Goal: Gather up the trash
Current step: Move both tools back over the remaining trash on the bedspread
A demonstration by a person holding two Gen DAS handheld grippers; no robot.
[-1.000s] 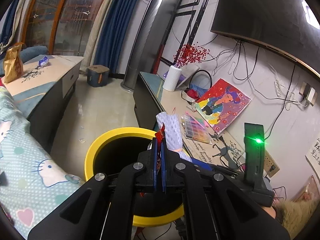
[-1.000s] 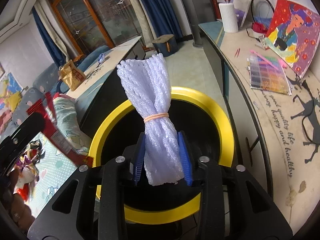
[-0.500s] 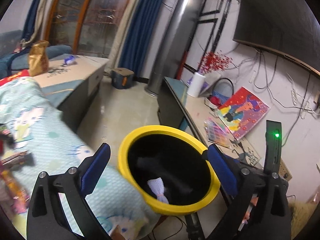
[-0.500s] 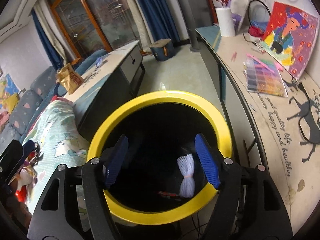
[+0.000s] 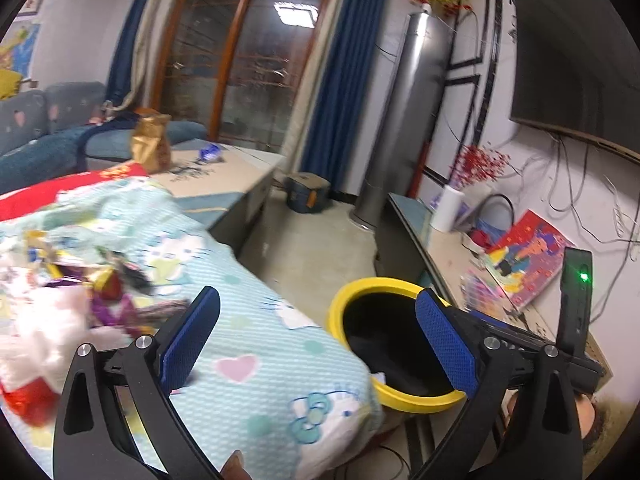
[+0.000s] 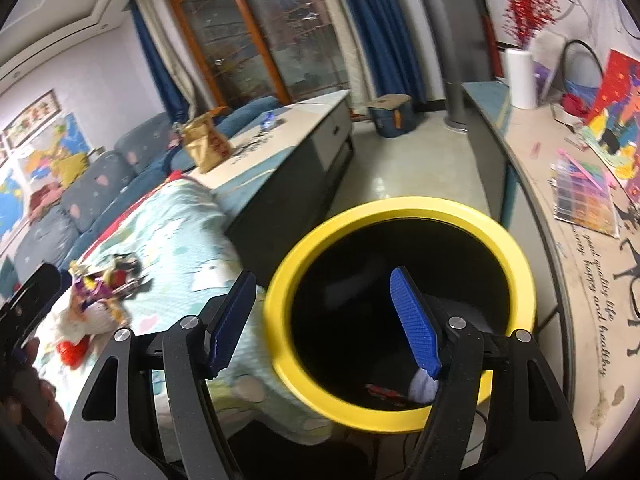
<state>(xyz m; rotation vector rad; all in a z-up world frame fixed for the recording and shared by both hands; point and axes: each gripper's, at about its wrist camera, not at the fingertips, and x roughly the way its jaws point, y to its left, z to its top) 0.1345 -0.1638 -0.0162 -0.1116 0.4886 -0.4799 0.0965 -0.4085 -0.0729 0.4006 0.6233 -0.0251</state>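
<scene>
Both my grippers hang empty. Left gripper (image 5: 316,334) has its blue pads spread wide, aimed across the mint cartoon-print blanket (image 5: 248,344) toward the blurred heap of crinkled wrappers and white fluff (image 5: 60,300) lying on it; I judge that heap is the trash not yet collected, so the wide spread suits a loose, bulky grab. Right gripper (image 6: 324,322) is equally spread, poised over the rim of the round black bin with the yellow ring (image 6: 400,210), which stands on the floor pressed against the blanket's edge, between bed and the long sideboard (image 6: 572,264), near enough for short carries. Inside the bin, low down, a white mesh foam bundle (image 6: 424,386) and a small red scrap (image 6: 382,391) rest on the bottom. Motion blur hides what the individual wrappers are.
</scene>
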